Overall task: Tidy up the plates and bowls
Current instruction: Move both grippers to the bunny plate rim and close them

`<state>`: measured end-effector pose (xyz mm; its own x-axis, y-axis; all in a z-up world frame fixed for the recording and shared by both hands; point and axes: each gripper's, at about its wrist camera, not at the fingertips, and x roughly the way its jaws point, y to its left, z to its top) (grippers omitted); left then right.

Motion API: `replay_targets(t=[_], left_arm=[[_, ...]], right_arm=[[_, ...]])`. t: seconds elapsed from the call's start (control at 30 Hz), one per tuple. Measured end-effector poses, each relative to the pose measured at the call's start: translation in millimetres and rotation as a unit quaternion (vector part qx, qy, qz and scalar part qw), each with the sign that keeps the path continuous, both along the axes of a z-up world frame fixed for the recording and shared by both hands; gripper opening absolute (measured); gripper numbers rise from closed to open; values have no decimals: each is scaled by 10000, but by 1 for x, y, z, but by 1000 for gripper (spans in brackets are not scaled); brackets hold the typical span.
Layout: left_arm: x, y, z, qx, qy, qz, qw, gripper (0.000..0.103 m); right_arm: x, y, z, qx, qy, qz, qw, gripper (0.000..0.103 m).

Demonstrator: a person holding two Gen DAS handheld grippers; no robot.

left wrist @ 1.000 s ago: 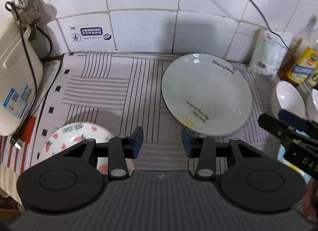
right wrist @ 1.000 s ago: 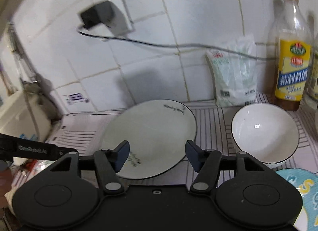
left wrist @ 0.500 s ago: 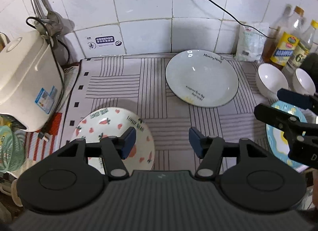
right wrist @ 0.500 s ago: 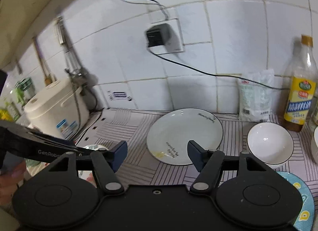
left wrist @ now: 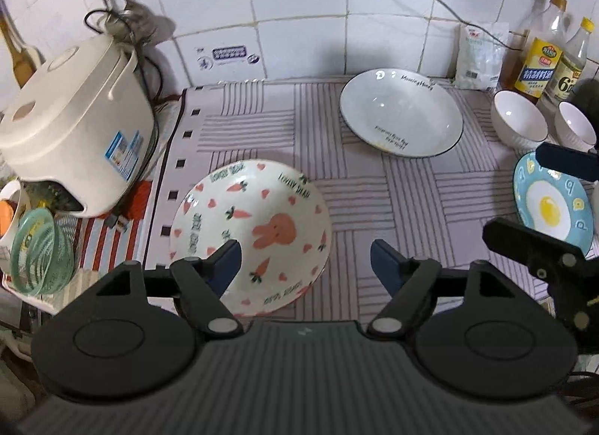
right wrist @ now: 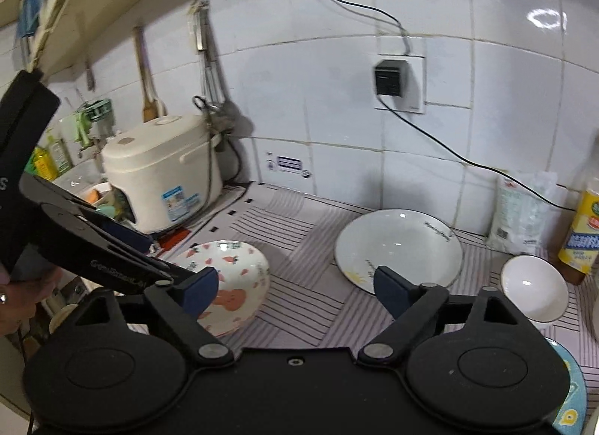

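Now both claws spread, empty, above table (left wrist: 374,191). Left claw (left wrist: 305,259) over rabbit plate (left wrist: 262,225), near table's front-left; white plate (left wrist: 402,112) at back. Judgement: lower level, pinch rim squarely, lift flat for stacking.

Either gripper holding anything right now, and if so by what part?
Nothing is held. The left gripper is open above the carrot-print plate, and the right gripper is open over the striped cloth, touching no dish.
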<state>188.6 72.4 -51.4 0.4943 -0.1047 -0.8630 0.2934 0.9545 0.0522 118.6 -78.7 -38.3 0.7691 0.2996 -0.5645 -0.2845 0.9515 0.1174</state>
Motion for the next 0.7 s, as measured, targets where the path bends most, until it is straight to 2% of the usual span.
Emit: replay_targets(t=[0.23,0.37,0.47,0.57,0.7], left_arm=[[-6,30,-20,57,84,203,9997,87],[-5,52,-36,60,4,444,9990,92],[-4,71,-52,82,-158,510,9985,96],[2,83,-69,334,-157,613,9974,96],[14,106,-90,-50,18,944,9955,96]], right_arm=[[-7,21,-19,-188,-144,203,9995,101],[-6,33,-37,-321,-580,309,9973,103],[2,41,-49,-400,-730,189,9964,103],[18,48,-60,-309,-513,16,9982,103],[34,49,-81,323,-170,75,9993,103]])
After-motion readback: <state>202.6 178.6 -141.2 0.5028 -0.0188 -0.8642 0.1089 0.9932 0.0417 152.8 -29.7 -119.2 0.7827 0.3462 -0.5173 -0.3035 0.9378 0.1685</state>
